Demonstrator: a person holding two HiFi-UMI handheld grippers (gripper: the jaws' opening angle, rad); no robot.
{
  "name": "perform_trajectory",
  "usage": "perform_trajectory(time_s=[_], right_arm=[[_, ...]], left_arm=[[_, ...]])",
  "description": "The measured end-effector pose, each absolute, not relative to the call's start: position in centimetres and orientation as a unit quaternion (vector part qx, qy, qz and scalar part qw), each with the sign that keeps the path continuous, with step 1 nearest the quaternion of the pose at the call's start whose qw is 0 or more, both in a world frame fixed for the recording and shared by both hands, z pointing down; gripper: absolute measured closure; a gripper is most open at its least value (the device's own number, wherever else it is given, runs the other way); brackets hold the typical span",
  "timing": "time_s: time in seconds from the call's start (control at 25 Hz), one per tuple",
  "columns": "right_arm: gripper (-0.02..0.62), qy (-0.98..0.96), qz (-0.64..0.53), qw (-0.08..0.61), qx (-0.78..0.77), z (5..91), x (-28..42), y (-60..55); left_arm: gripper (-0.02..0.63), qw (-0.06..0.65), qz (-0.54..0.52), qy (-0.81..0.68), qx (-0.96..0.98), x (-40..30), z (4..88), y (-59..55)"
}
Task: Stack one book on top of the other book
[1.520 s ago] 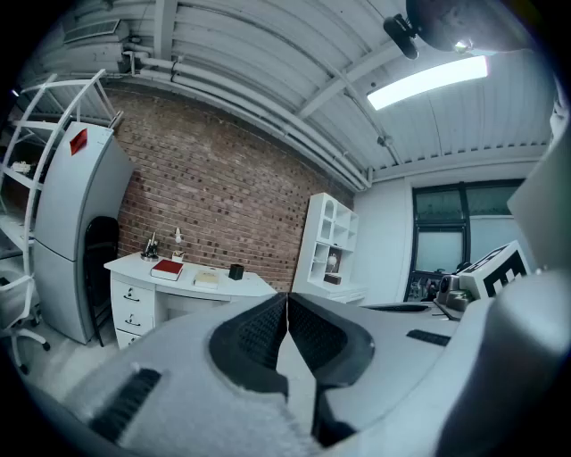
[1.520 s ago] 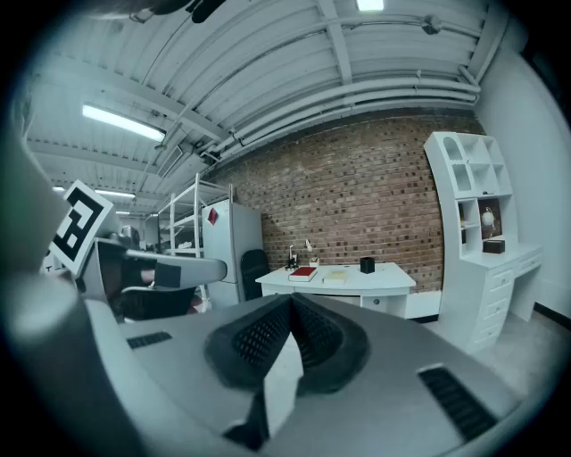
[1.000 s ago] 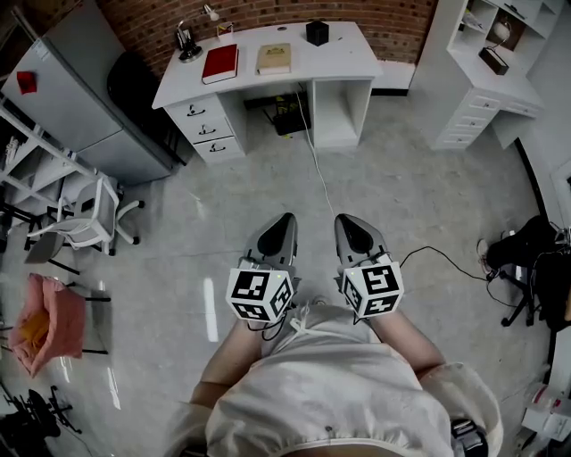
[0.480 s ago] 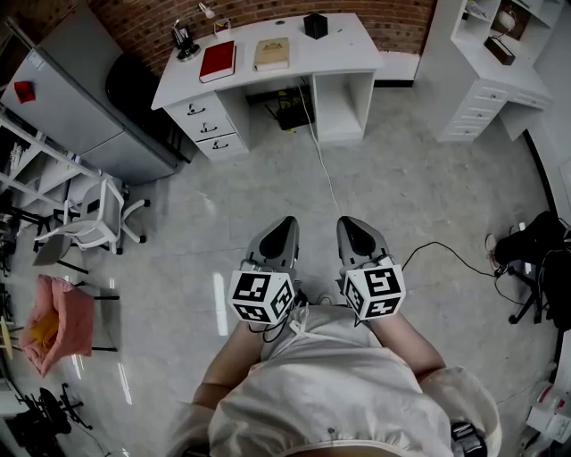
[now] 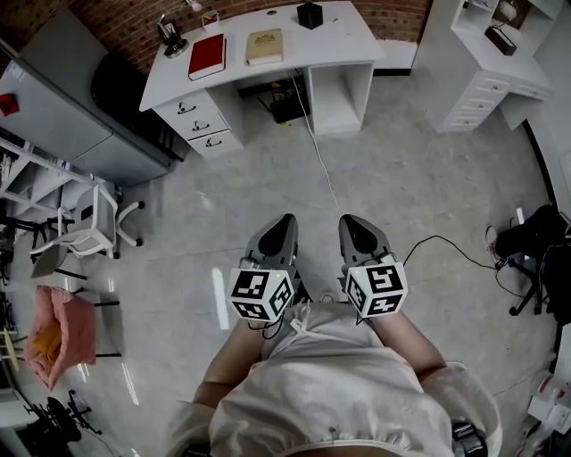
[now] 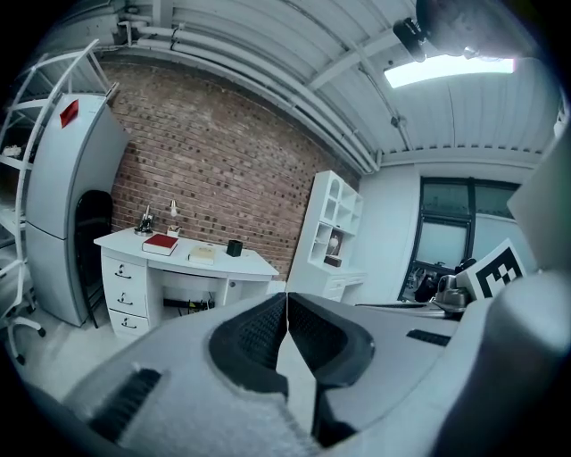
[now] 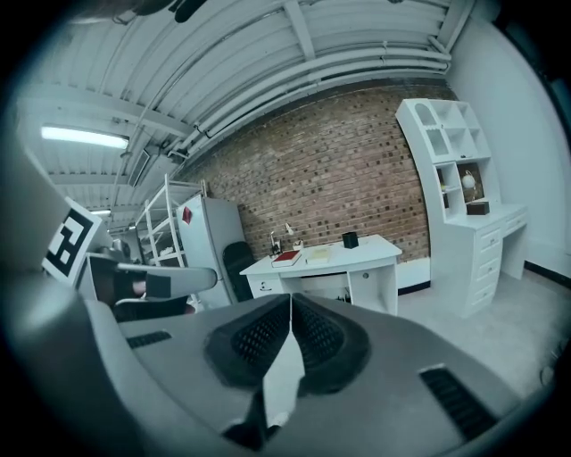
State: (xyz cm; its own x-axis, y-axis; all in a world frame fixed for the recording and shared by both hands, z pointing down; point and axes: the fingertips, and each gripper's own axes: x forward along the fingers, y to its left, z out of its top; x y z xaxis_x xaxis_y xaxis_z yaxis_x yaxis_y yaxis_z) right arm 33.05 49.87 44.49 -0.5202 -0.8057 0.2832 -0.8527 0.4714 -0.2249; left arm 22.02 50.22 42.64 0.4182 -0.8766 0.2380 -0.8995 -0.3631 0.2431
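A red book (image 5: 207, 55) and a tan book (image 5: 264, 46) lie side by side on the white desk (image 5: 339, 46) far across the room, the red one to the left. Both also show small in the left gripper view, red book (image 6: 161, 243) and tan book (image 6: 202, 253), and in the right gripper view, red book (image 7: 286, 258) and tan book (image 7: 318, 253). My left gripper (image 5: 285, 220) and right gripper (image 5: 349, 220) are held close to my body, side by side, pointing toward the desk. Both are shut with nothing between the jaws.
A black cup (image 5: 310, 14) and a desk lamp (image 5: 169, 37) stand on the desk. A white shelf unit (image 5: 500, 49) is at the right, a grey cabinet (image 5: 62, 107) and white swivel chair (image 5: 89, 228) at the left. A cable (image 5: 321, 170) runs across the floor.
The desk and books have slid toward the top of the head view as the view shifted. Both grippers sit slightly lower in the picture, still shut and side by side.
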Motion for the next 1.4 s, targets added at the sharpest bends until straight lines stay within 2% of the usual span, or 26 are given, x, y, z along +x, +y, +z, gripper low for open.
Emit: perform_trajectory(time_s=[0.36, 1.0, 1.4], right_arm=[[0.568, -0.841, 0.182, 0.107, 0.498, 45.8, 28.6, 42.8], [0.568, -0.83, 0.175, 0.145, 0.508, 44.7, 12.8, 26.8], [0.567, -0.833, 0.177, 0.168, 0.496, 45.5, 6.6, 22.2]], left_arm=[[0.586, 0.198, 0.024, -0.53, 0.824, 16.9, 43.2, 42.5], [0.584, 0.21, 0.007, -0.512, 0.833, 0.5, 41.8, 24.5], [0.586, 0.217, -0.005, -0.528, 0.821, -7.1, 41.6, 20.0]])
